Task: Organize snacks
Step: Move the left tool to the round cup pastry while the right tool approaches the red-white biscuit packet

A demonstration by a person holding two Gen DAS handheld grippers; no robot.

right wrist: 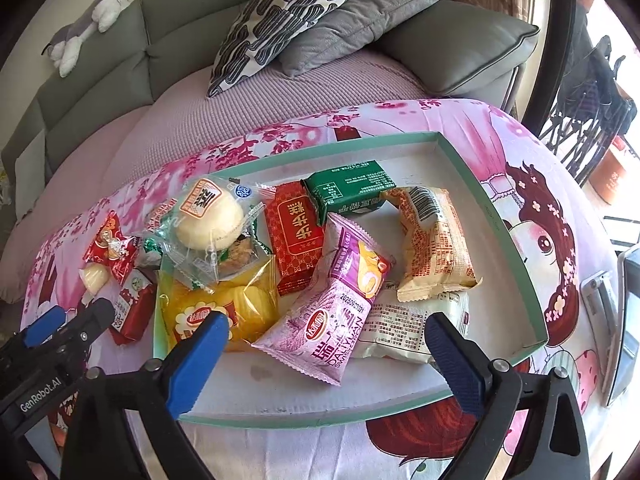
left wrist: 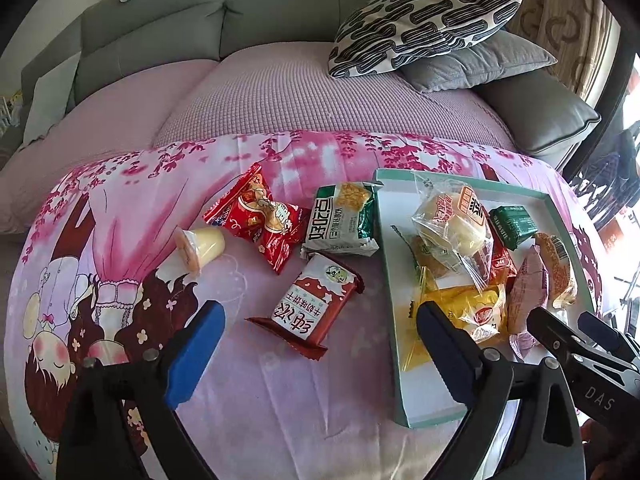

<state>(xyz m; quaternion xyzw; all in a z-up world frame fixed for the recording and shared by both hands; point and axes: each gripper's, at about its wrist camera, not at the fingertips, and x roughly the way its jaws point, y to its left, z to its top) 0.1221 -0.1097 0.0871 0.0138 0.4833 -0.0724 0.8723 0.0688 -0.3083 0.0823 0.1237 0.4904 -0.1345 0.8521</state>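
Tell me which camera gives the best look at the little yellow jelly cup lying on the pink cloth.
The left wrist view. There the jelly cup lies on its side in the open, whole and unobstructed, left of the red packet. The right wrist view shows only a pale sliver of it near the left edge, partly hidden behind red packets.

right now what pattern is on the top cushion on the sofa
White with black squiggly looping lines on the top cushion; clearest in the left wrist view.
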